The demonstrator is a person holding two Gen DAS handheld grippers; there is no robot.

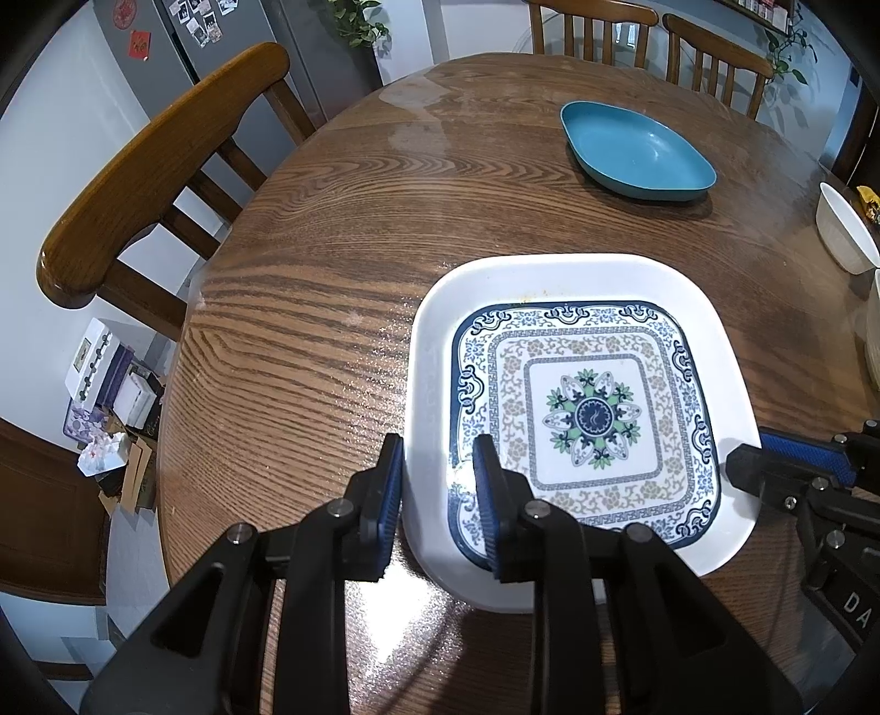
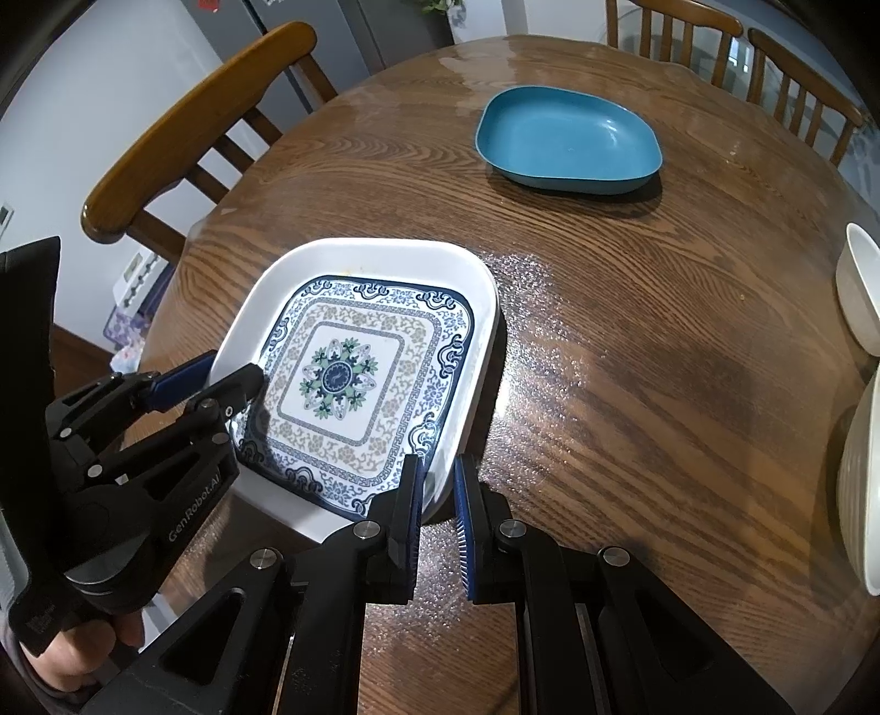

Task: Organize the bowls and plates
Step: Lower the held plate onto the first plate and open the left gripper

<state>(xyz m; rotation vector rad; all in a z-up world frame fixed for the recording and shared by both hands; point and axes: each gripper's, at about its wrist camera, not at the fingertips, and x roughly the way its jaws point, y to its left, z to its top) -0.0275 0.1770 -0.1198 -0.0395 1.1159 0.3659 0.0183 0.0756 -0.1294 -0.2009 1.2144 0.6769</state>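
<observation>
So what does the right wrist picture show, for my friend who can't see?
Two black grippers straddle opposite rims of a square white plate with a blue floral pattern on a round wooden table: the right gripper nearest, the left gripper on the left. A teal dish sits farther back.

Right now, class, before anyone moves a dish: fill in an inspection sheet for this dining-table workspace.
Surface: round glossy wooden table, with glare patches.
Job's things: white square plate with blue floral pattern near the front edge; teal oval dish farther back; white bowls at the right edge.
Clutter: nothing seen.
Grippers: left hand-held gripper straddles the plate's left rim; right hand-held gripper straddles its right rim; whether either clamps is unclear.
Cables: nothing seen.
Surroundings: wooden chairs, grey fridge, boxes on the floor.
</observation>
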